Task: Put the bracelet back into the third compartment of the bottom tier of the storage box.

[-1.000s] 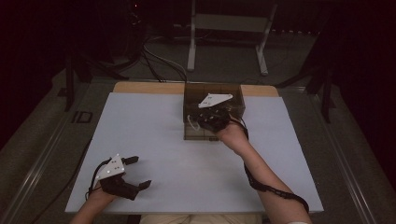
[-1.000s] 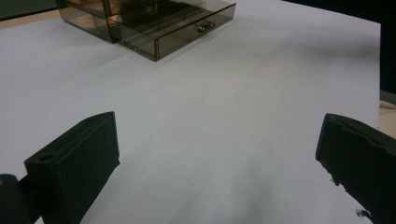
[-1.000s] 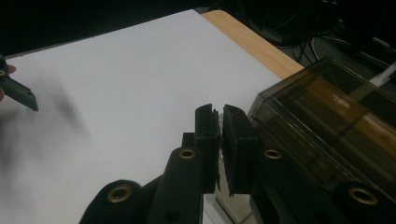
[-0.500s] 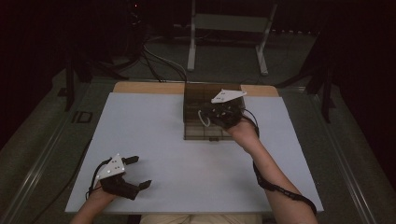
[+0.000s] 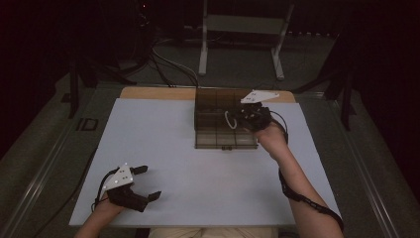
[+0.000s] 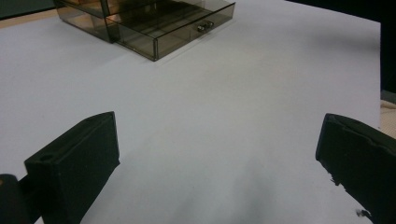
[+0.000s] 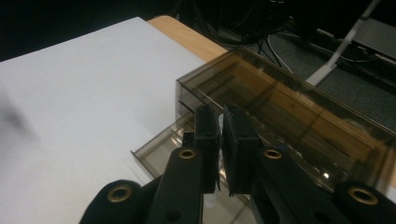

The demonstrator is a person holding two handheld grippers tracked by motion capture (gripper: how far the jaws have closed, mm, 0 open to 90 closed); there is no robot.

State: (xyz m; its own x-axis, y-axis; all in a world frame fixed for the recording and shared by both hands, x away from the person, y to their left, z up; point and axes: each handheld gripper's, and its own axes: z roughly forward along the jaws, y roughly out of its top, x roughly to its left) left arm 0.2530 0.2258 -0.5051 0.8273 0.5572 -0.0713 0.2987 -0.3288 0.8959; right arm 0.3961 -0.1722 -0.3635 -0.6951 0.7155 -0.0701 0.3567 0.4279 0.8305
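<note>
1. On the white table top [image 5: 163,139], one smoked transparent drawer box [image 5: 225,116] is standing at the far edge, with one drawer [image 5: 225,141] pulled out toward the person. Two grippers are in use, one in each hand.
2. The right gripper [image 5: 236,119] is hovering over the box, its forearm reaching in diagonally from the lower right. One grey three-cornered plate [image 5: 258,96] is riding on top of it.
3. In the right gripper view, the right gripper [image 7: 220,137] is showing its jaws pressed almost together, with a thin white looped item [image 5: 230,120] hanging at the tips. Whether the pads are pinching it cannot be told.
4. The left gripper [image 5: 148,182] is resting at the near left corner of the table, well apart from the box, with its jaws spread wide and nothing between them. In the left gripper view, the left gripper [image 6: 219,154] is pointing toward the drawer [image 6: 177,28].
5. The box is lying with its long axis across the table. The drawer is pointing toward the person, its small metal knob [image 6: 204,26] sitting on the front wall.
</note>
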